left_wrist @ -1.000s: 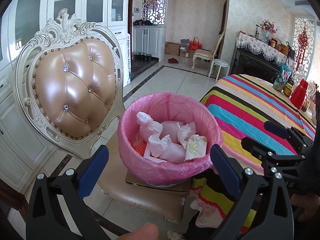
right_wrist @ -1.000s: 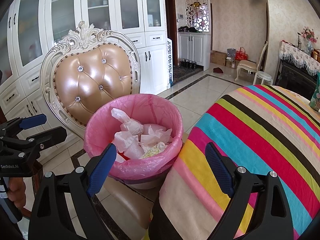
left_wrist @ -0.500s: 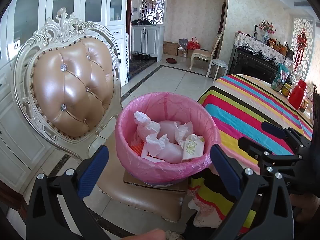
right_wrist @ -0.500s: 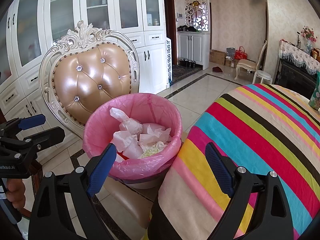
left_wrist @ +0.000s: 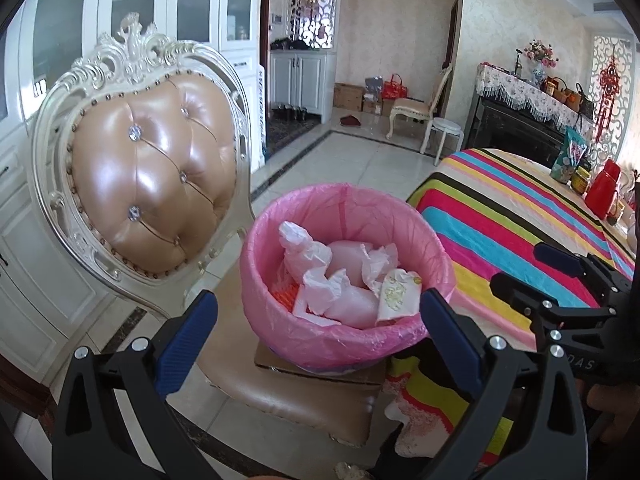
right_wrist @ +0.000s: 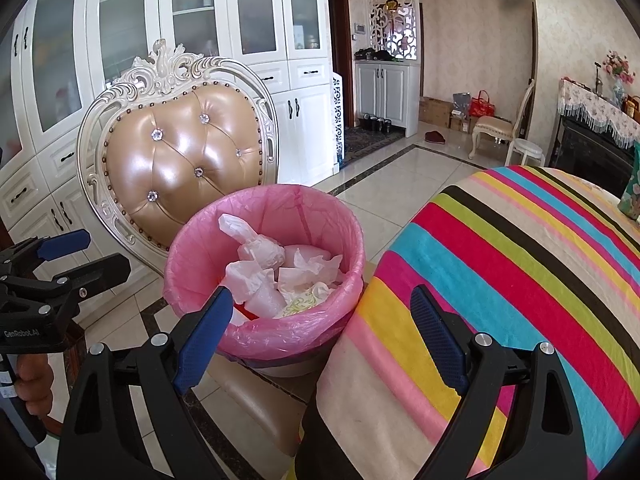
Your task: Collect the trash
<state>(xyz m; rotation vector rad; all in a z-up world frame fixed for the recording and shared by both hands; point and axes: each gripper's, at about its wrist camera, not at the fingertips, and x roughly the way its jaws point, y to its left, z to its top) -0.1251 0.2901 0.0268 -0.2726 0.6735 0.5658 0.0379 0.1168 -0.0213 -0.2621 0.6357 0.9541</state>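
Observation:
A bin lined with a pink bag (left_wrist: 280, 332) (right_wrist: 280, 334) stands on the seat of a padded chair (left_wrist: 156, 184) (right_wrist: 184, 164). Inside lie crumpled white tissues and wrappers (left_wrist: 340, 280) (right_wrist: 280, 276). My left gripper (left_wrist: 318, 314) hovers open just in front of the bin, nothing between its blue pads. My right gripper (right_wrist: 322, 308) is also open and empty, over the gap between the bin and the striped table. Each gripper shows in the other's view: the right one (left_wrist: 560, 272) at the right edge, the left one (right_wrist: 60, 256) at the left edge.
A table with a striped cloth (left_wrist: 520, 240) (right_wrist: 520, 260) lies right of the bin, with a red jug (left_wrist: 602, 190) and packets at its far end. White cabinets (right_wrist: 180, 20) stand behind the chair. Another chair and stool (left_wrist: 424, 112) stand across the tiled floor.
Both views have shifted only slightly: the bin sits a little lower and further right in the left wrist view. Both grippers stay open and empty.

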